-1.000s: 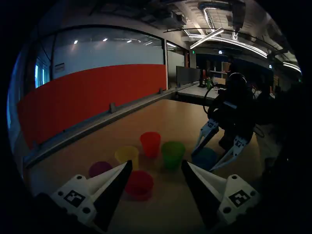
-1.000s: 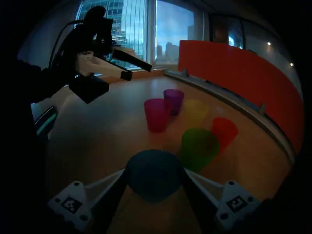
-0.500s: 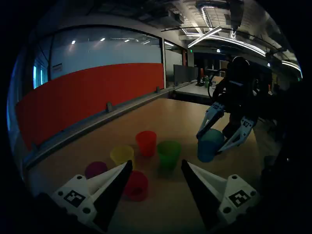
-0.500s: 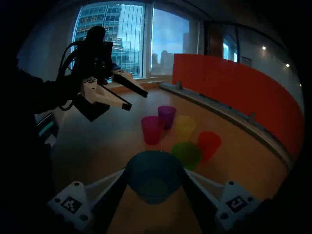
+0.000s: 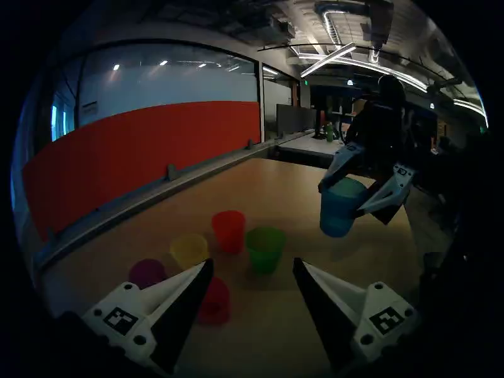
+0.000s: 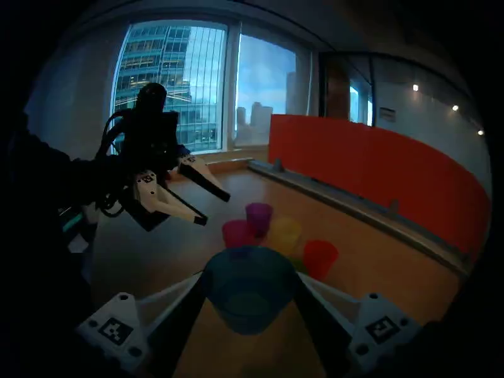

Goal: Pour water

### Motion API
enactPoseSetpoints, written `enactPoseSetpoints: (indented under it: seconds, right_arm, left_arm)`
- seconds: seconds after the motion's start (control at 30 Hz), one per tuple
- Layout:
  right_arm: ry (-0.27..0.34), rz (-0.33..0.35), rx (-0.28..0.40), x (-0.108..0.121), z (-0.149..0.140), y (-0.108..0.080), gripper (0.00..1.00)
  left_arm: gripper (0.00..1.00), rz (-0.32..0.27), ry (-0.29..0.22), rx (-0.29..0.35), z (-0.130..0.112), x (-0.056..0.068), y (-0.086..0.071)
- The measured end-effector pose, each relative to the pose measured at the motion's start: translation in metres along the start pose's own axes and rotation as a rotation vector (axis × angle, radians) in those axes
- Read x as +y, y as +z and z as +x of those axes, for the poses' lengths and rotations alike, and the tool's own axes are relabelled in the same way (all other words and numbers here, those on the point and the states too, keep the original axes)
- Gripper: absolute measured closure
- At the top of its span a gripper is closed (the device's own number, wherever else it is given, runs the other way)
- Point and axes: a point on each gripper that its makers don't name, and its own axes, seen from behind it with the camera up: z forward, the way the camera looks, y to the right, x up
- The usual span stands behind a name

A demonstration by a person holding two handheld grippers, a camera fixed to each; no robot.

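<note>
My right gripper (image 6: 249,283) is shut on a blue cup (image 6: 249,299), which it holds upright in the air above the wooden table (image 6: 378,277). In the left gripper view the same blue cup (image 5: 339,206) hangs at the right, above the table, in the right gripper (image 5: 340,200). On the table stand a purple cup (image 5: 146,273), a yellow cup (image 5: 189,248), a red cup (image 5: 228,229), a green cup (image 5: 264,247) and a magenta cup (image 5: 215,302), partly behind my finger. My left gripper (image 5: 252,268) is open and empty, just short of the cups.
A red partition (image 5: 145,145) with a grey rail runs along the table's far edge. In the right gripper view the left gripper (image 6: 213,209) hovers over the table, held by a hand in a dark sleeve, with tall windows (image 6: 170,88) behind. Other desks stand farther back.
My right gripper has lifted the blue cup off the table, up above the row of cups. The left gripper has stayed open and has hardly moved.
</note>
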Motion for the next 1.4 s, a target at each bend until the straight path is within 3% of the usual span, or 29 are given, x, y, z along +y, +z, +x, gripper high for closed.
enactPoseSetpoints:
  seconds: [0.4,0.7,1.4]
  right_arm:
    - [0.007,-0.033,0.125,0.005,0.042,-0.018,0.08]
    - [0.005,-0.07,0.159,0.011,0.058,-0.024,0.08]
    - [0.024,-0.235,0.186,0.051,0.076,-0.043,0.08]
  left_arm:
    - [0.07,-0.007,-0.002,0.008,0.003,0.004,-0.001]
    - [0.07,-0.022,-0.004,-0.002,-0.002,0.008,0.006]
    - [0.07,-0.06,-0.008,-0.025,-0.006,0.02,0.053]
